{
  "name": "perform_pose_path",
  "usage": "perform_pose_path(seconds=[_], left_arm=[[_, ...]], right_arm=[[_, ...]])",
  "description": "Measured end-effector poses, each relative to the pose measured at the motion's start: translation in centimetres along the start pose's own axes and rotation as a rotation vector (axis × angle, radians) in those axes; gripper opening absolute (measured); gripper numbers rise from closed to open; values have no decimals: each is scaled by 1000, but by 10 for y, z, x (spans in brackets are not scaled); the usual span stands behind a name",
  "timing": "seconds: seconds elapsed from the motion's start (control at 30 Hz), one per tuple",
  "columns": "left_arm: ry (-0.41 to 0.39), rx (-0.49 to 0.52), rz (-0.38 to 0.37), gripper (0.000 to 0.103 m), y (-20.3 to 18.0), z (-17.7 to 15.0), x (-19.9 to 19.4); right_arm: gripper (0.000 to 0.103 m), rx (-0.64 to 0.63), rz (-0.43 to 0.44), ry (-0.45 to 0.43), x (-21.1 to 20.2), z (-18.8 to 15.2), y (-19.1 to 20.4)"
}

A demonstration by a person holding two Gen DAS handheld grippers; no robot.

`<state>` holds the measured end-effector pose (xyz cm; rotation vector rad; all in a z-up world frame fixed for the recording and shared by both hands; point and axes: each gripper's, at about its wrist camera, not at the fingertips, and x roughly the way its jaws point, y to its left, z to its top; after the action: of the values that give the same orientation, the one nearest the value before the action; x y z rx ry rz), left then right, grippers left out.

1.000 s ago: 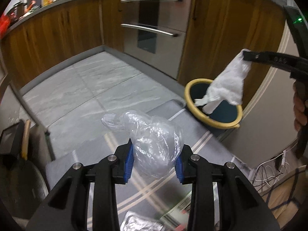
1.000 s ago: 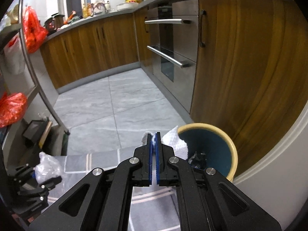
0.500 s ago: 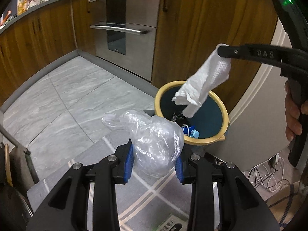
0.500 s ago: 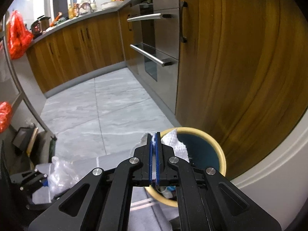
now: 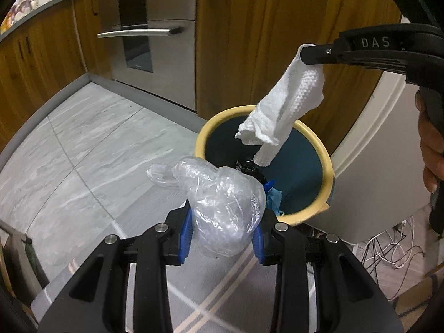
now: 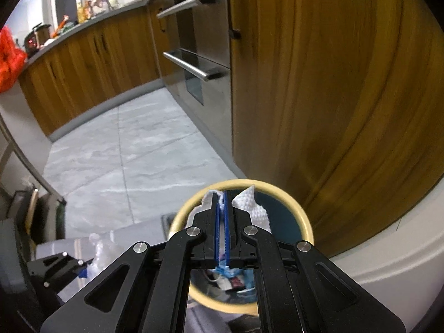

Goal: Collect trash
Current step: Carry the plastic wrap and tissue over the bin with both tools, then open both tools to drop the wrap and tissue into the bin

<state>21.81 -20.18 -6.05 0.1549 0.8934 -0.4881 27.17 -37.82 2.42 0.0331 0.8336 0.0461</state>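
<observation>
Both loads collected, neither dropped. My right gripper [image 6: 222, 208], pads pressed together on a white paper towel [image 5: 285, 111], hangs it over the yellow-rimmed bin [image 5: 205, 127]. My left gripper [image 5: 222, 236] pinches a crumpled clear plastic bag [image 5: 224, 202] just short of the rim. Release remains.

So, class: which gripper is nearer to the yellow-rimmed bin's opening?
Right. The right gripper holds its paper towel directly above the bin; the left gripper, clamping a crumpled plastic bag, sits just short of the near rim.

Grey tiled floor [image 5: 83, 149], striped mat [image 5: 222, 285], yellow-rimmed bin [image 5: 319, 152]
</observation>
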Motion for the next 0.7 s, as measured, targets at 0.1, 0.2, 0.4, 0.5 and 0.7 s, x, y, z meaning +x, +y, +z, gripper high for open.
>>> perform_pose_path(seconds=[0.1,0.2,0.4,0.5,0.7], left_arm=[[-5,20,-16,35,-8,8,15],[-6,45,-25,35,-15,15,32],[10,72,-26,36,-22,15,59],[7,62,-34,36,-23,11,70],[11,52,-34,39,-29,10,81]], right_arm=[[4,23,-9,27,12,-1,-8],[4,38,-13,59,23,-7,-14],[4,73,-8,92,31,-14,-29],[4,69,-11,109,36,-17,-31],[4,86,-16,140,45,-23,-37]])
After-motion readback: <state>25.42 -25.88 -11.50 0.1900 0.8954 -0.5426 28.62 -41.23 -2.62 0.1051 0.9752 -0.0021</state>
